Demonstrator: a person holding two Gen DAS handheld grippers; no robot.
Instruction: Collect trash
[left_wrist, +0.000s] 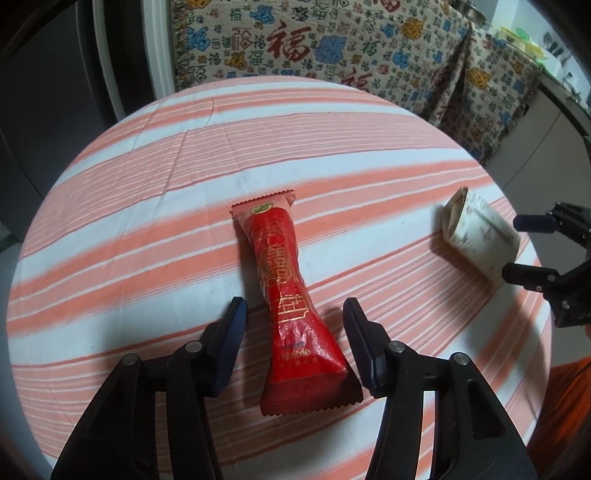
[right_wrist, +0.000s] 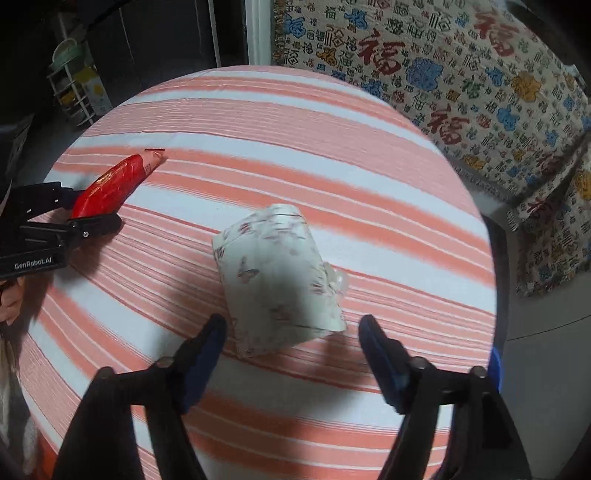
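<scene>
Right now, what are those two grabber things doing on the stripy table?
A person is picking up trash with a gripper in each hand. The left gripper sits around a red snack wrapper, not pinching it yet. The right gripper hovers open over a white flowery packet. Both pieces lie on the striped tablecloth.

A striped tablecloth (left_wrist: 147, 206) covers the table; a character-printed cloth (left_wrist: 332, 40) drapes what may be a sofa.

Glossy crinkled foil wrapper (left_wrist: 291, 295), matt printed paper pack (right_wrist: 280, 273), on a woven striped cloth tablecloth (left_wrist: 147, 206).
</scene>
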